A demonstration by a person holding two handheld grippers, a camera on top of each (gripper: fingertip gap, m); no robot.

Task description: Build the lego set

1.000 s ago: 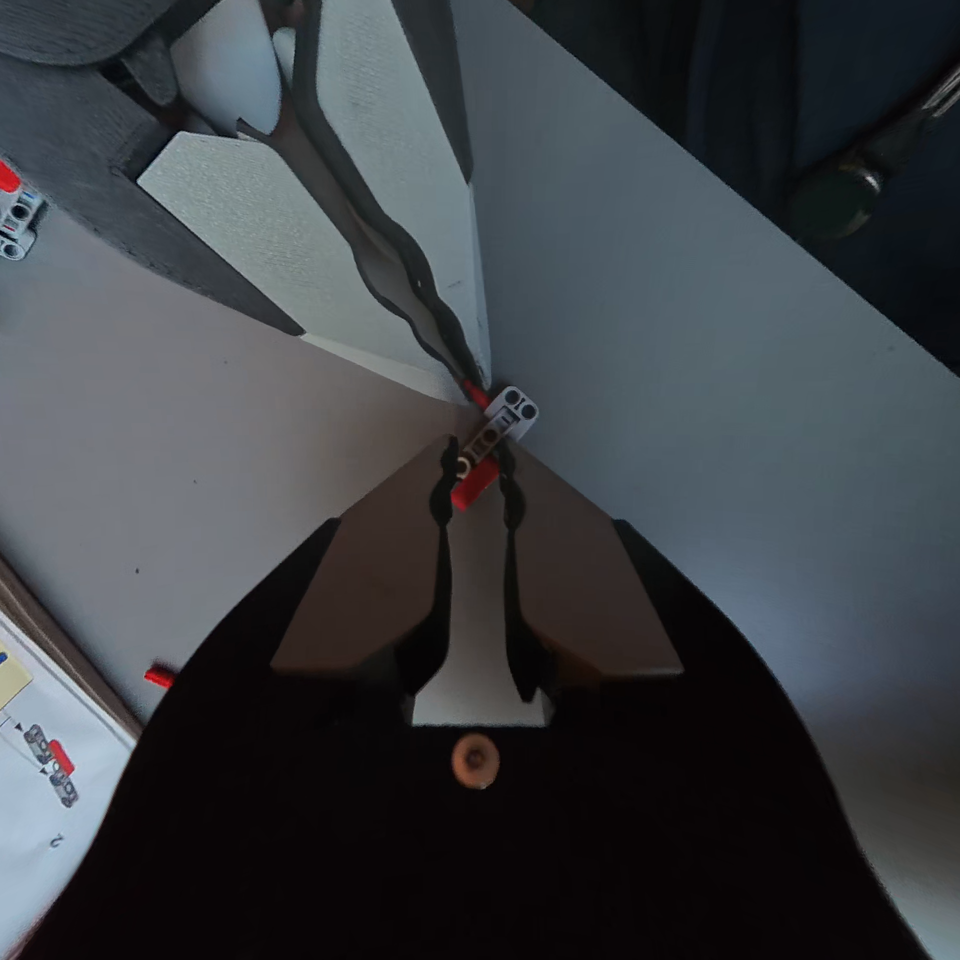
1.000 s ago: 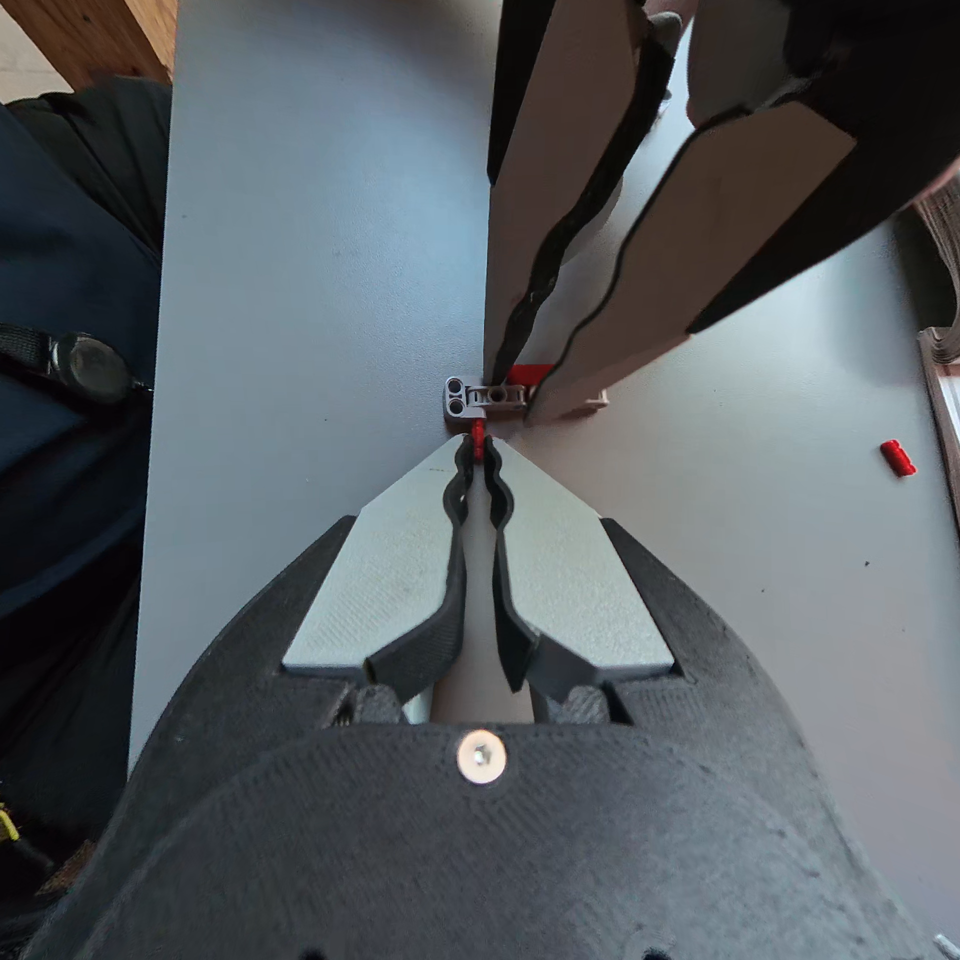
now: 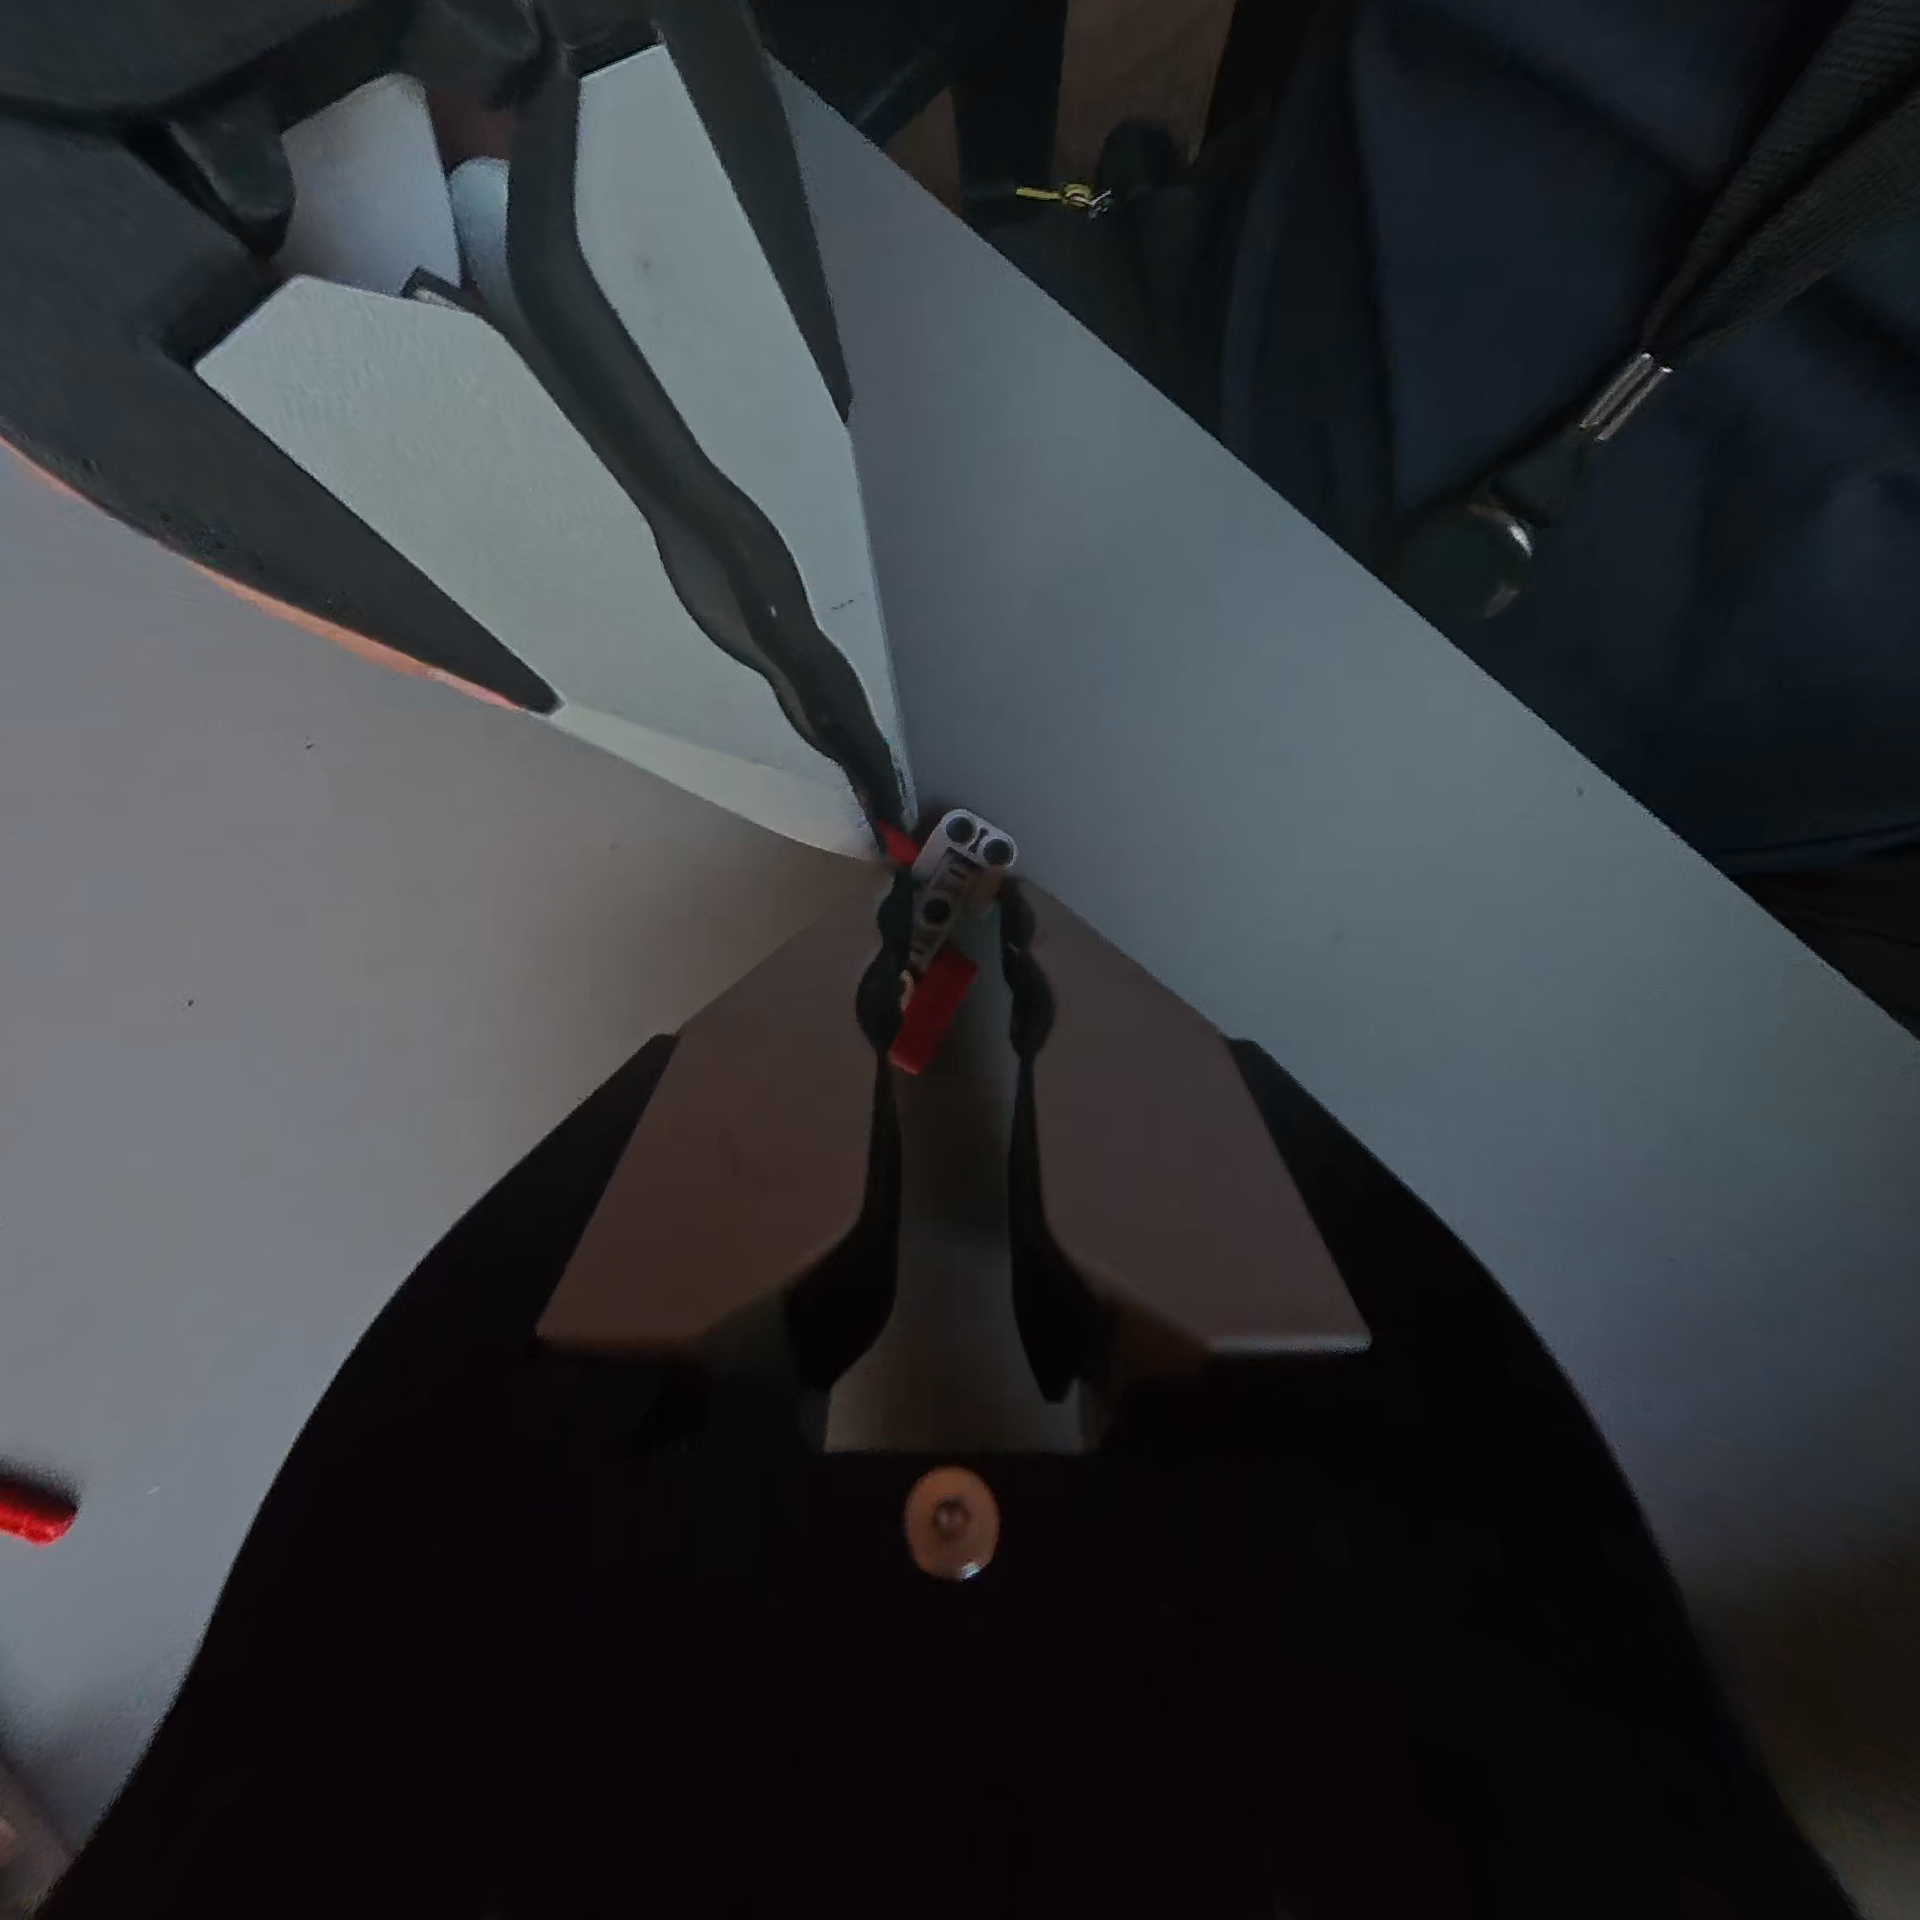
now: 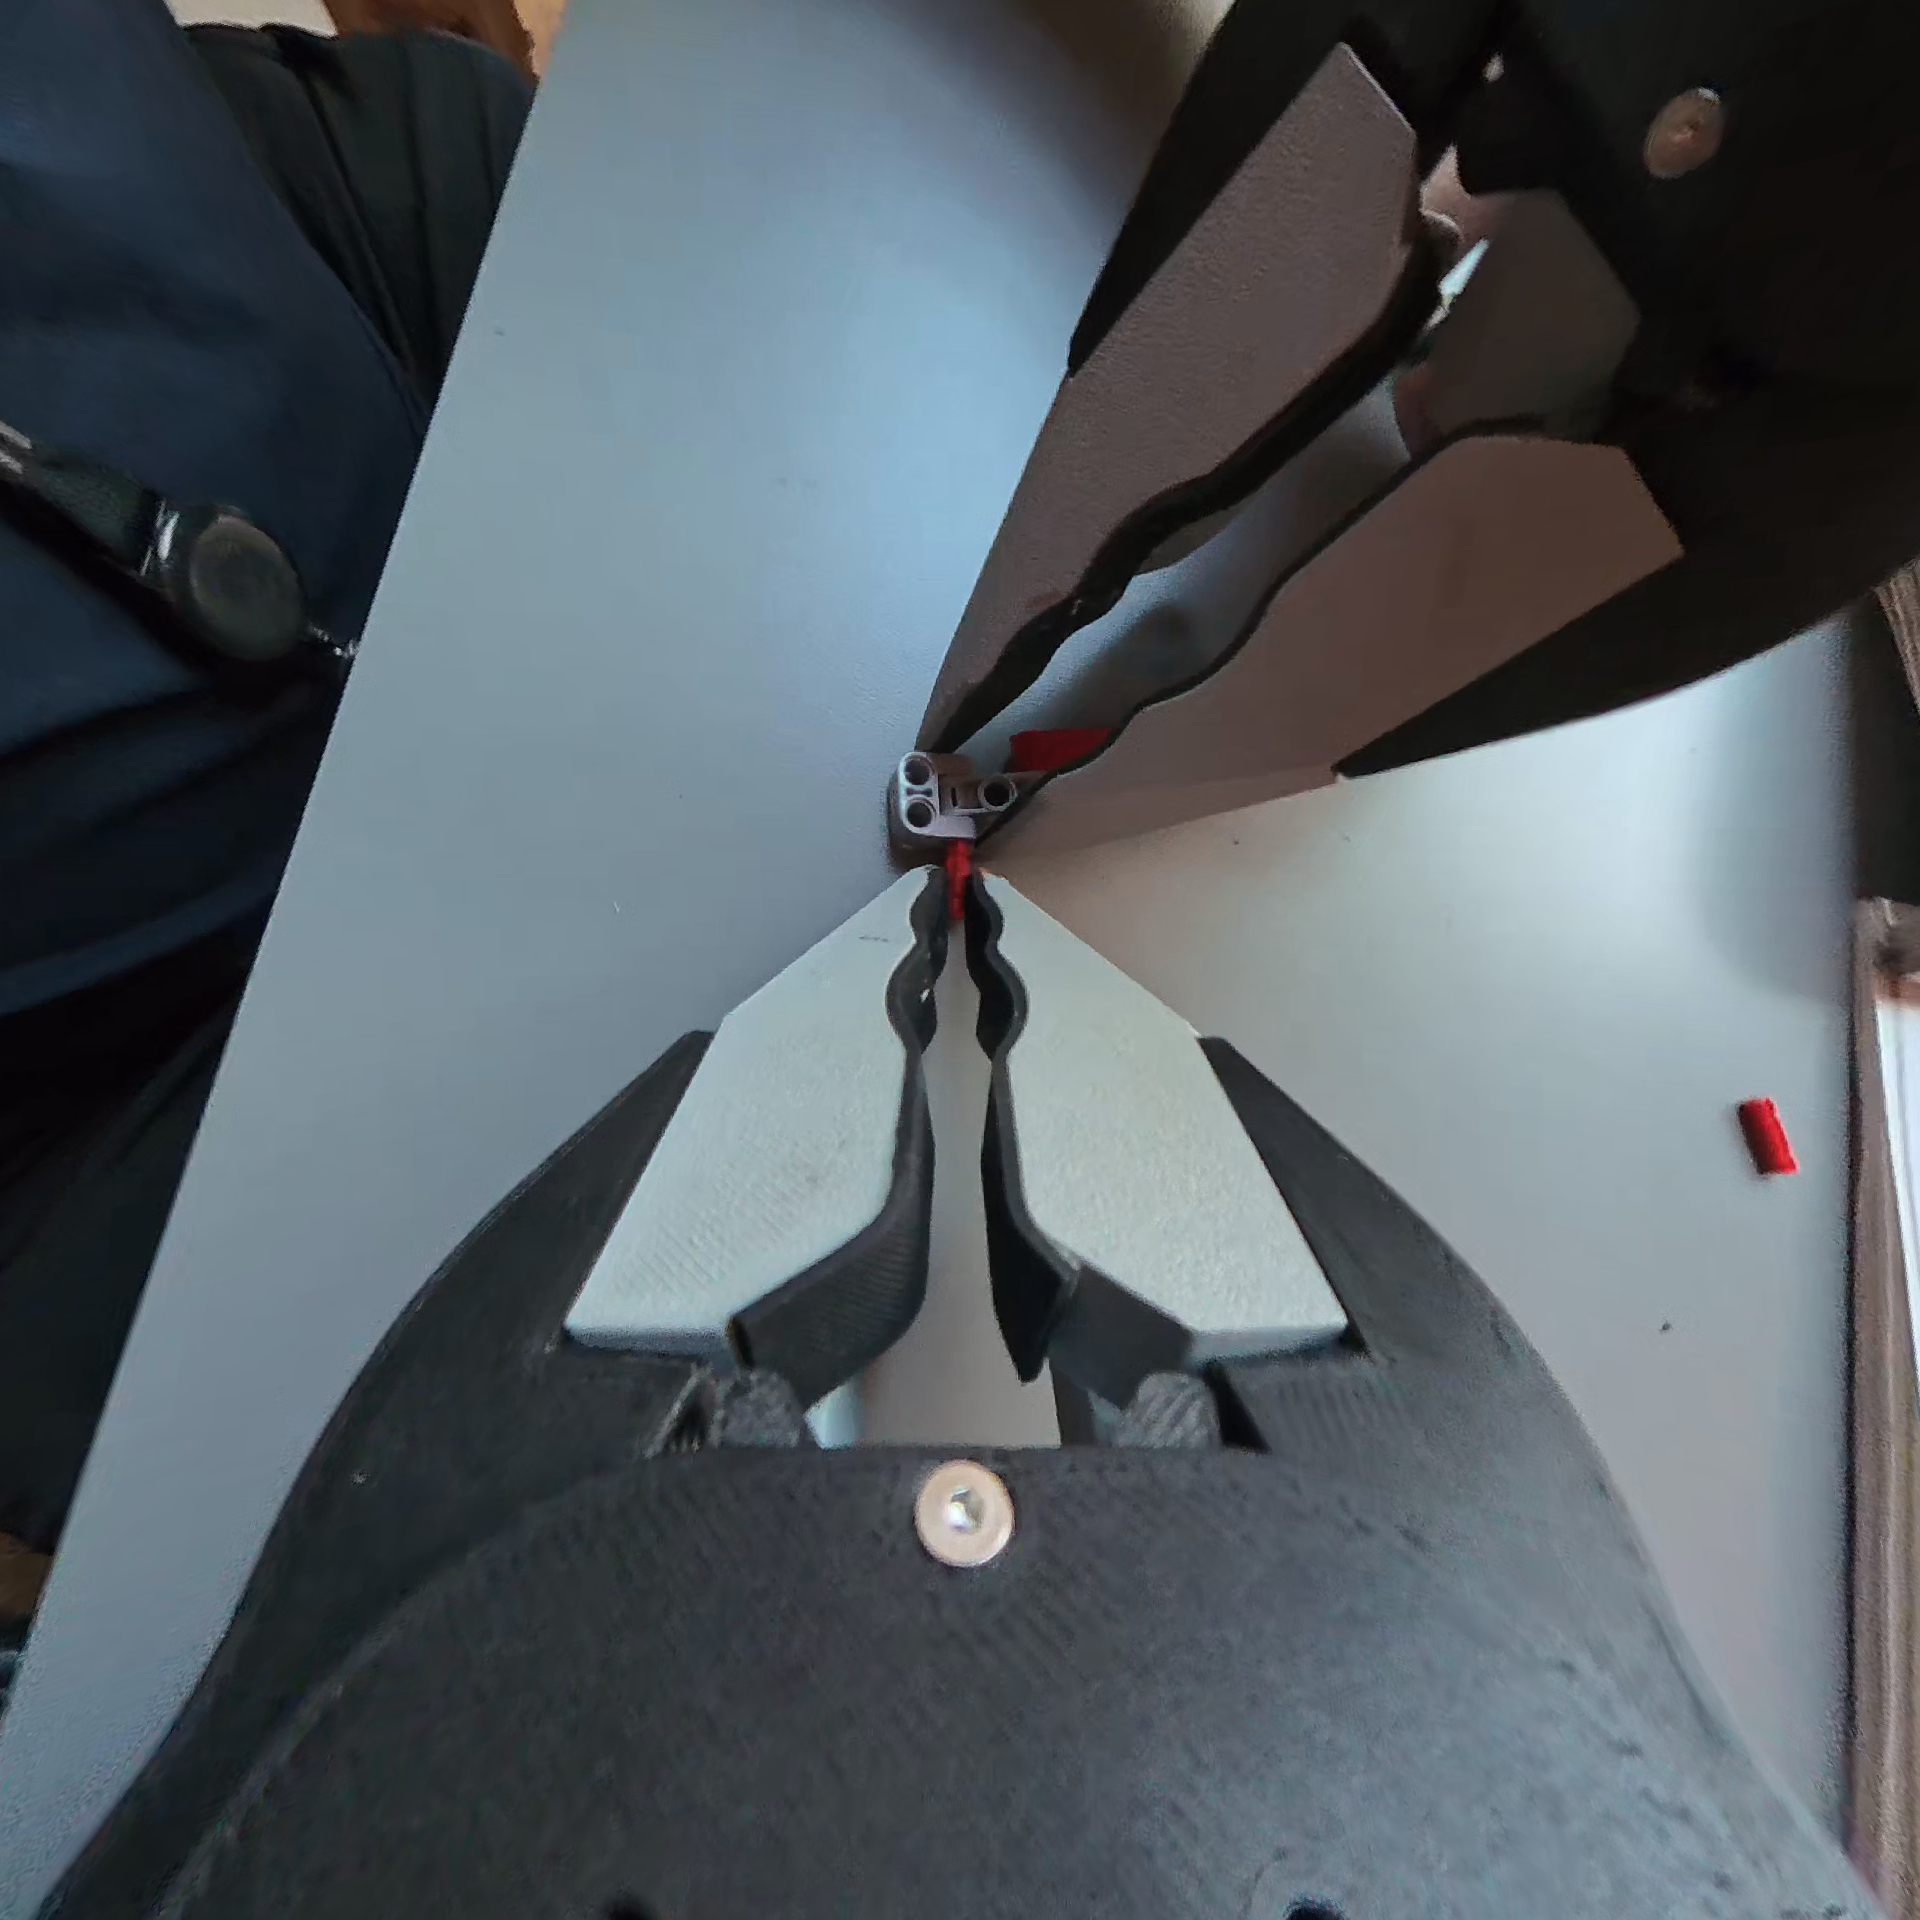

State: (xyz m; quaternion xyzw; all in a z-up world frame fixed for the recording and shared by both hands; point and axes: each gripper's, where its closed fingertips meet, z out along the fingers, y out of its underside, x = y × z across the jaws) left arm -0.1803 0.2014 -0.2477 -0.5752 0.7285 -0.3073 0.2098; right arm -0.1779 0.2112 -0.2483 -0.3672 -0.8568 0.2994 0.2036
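**Left wrist view.** The left tongs (image 3: 954, 914) stand narrow over the pale grey table (image 3: 1299, 831). Between their black pads is a small grey connector (image 3: 961, 868) with two round holes at its far end. A flat red piece (image 3: 932, 1010) is joined to its near end and lies against the left pad (image 3: 883, 982), with open space on its other side. The right tongs (image 3: 883, 810) come in from the upper left, drawn tight on a thin red pin (image 3: 896, 840) whose tip meets the side of the connector. A loose red part (image 3: 31, 1509) lies blurred on the table at the left edge. Beyond the table edge are dark blue clothing (image 3: 1558, 260), a black strap with a metal clasp (image 3: 1621, 390) and a round black knob (image 3: 1467, 549).

**Right wrist view.** The right tongs (image 4: 956, 888) are closed, their pads pressed on the red pin (image 4: 956, 878), which runs straight up to the grey connector (image 4: 940, 795). From here both fingertips of the left tongs (image 4: 977, 790) show, bearing on the connector from either side. The red piece (image 4: 1055, 746) peeks out between those fingers. Only this view shows the connector close above its shadow on the table (image 4: 675, 520), the loose red part (image 4: 1766, 1136) sharply, and a brown-edged board (image 4: 1875, 1195) along the right side.
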